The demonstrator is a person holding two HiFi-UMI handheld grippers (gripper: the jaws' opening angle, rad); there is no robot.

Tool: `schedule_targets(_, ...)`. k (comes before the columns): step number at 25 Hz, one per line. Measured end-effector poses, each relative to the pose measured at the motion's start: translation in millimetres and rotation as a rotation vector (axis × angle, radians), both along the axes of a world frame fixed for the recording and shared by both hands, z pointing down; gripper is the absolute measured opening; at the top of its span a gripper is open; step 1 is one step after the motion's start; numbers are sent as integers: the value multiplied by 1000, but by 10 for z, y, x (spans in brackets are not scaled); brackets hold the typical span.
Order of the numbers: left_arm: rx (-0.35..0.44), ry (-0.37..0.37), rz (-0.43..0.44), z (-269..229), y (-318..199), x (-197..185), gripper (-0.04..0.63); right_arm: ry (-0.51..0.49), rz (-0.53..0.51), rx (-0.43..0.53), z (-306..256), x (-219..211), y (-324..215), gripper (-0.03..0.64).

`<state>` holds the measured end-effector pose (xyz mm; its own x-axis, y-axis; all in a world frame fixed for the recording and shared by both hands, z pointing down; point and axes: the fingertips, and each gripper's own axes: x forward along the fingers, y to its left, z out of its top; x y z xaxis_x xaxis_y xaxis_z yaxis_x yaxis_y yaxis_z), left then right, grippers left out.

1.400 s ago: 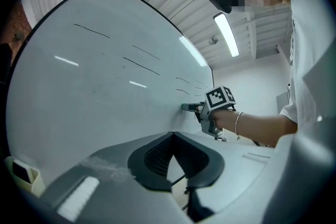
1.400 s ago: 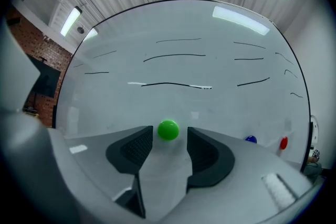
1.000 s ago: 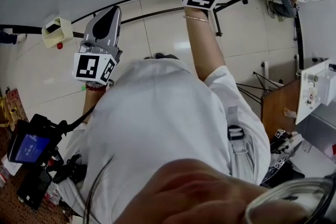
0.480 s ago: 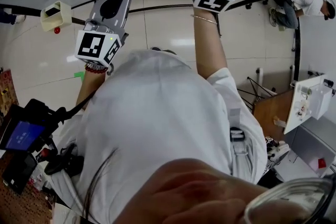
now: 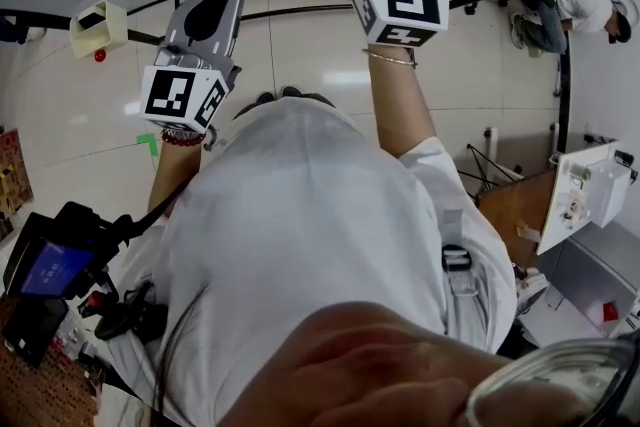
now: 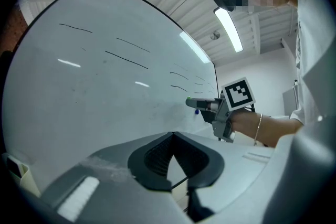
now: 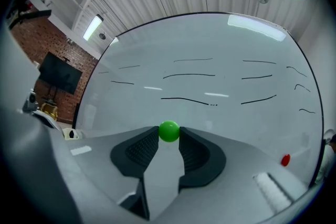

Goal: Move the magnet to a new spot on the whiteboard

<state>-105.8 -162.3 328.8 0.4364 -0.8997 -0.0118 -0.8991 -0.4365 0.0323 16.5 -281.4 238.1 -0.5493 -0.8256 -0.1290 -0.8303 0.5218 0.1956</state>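
A person faces a whiteboard (image 7: 226, 123) with a tool in each hand. The right tool (image 7: 169, 140) has just been closing and pinches a small green magnet (image 7: 169, 131) between its very tips, in front of the board's lower middle, below some drawn lines. Whether the magnet touches the board cannot be told. It looks light, hard, smooth and round, so it could slip or roll out; a hold across its widest part seems best. The left tool (image 6: 171, 136) is closed and empty, off to the side. A red magnet (image 7: 285, 160) sits at the board's lower right
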Motion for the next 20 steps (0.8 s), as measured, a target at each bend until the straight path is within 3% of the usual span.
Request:
schedule_targets(4,-24,-17,-50,93,75,-103,6,9,-40,-18,126,5,119,126)
schedule_targets(12,-56,-17,-72,187,109,-273,6,-16,-20,-54,377,430,436,126)
schedule_targets(20,-113,-19,14,384,306,-89,6,-49,79,-57,413,763,831,126)
